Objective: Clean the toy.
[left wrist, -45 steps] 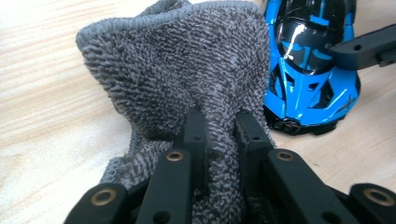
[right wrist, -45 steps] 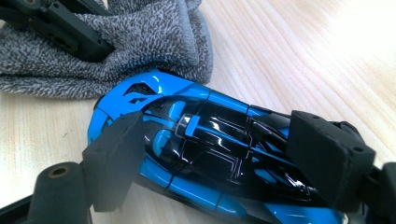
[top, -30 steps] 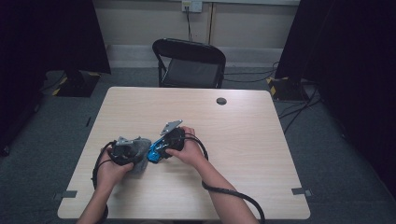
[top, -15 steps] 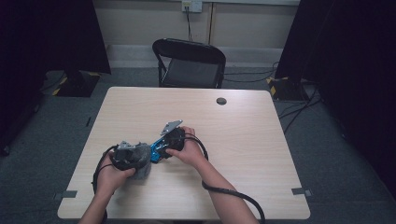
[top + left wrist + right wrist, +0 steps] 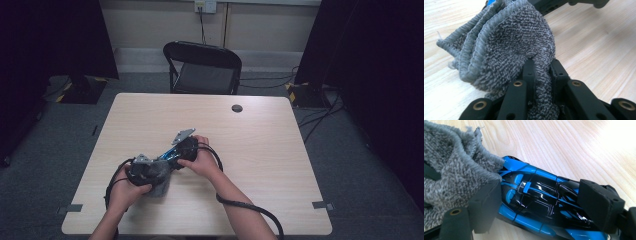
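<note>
Cloth [image 5: 159, 176] left of toy car [image 5: 170, 156] — touching, on table [image 5: 270, 165].

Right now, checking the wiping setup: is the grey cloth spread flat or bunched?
Bunched: the grey cloth stands in folds, pinched in the left claw.

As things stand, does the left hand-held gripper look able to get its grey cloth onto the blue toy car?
Probably yes. The left hand-held gripper is shut on the grey cloth, which already bunches against the blue toy car clamped in the right hand-held gripper; nothing lies between them.
</note>
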Demonstrator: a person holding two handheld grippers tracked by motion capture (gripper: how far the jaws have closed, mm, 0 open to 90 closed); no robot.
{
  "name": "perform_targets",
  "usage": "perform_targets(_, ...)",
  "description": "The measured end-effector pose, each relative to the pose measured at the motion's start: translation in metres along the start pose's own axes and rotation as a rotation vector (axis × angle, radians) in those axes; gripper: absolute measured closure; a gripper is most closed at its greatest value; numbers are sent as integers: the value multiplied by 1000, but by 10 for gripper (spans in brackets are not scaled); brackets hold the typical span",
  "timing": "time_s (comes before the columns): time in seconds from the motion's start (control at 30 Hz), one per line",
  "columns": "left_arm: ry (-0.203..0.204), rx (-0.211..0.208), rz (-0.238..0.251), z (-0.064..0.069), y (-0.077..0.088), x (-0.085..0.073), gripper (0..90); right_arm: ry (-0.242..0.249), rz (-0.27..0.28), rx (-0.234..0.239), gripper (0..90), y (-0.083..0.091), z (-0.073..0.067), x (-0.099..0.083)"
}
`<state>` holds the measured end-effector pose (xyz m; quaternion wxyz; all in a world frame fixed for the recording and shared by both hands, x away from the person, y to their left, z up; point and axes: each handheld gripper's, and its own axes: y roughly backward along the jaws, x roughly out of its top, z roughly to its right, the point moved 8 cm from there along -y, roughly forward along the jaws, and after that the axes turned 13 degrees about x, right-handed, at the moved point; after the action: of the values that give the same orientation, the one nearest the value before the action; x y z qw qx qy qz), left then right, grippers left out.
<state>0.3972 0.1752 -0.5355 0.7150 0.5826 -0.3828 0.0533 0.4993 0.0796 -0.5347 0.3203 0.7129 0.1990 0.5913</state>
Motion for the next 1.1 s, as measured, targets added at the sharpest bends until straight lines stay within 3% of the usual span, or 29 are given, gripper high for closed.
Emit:
perform_targets(0.73,-17,-66,9,23,-3,4,775,1,3,2,196,0,0,0)
perform_targets(0.93,-31,-87,13,28,3,7,775,-1,-2,4,197,0,0,0)
perform_targets(1.0,-31,-113,11,32,6,8,775,1,1,4,197,0,1,0)
perform_targets(1.1,-53,-102,14,33,9,10,775,-1,2,5,198,0,0,0)
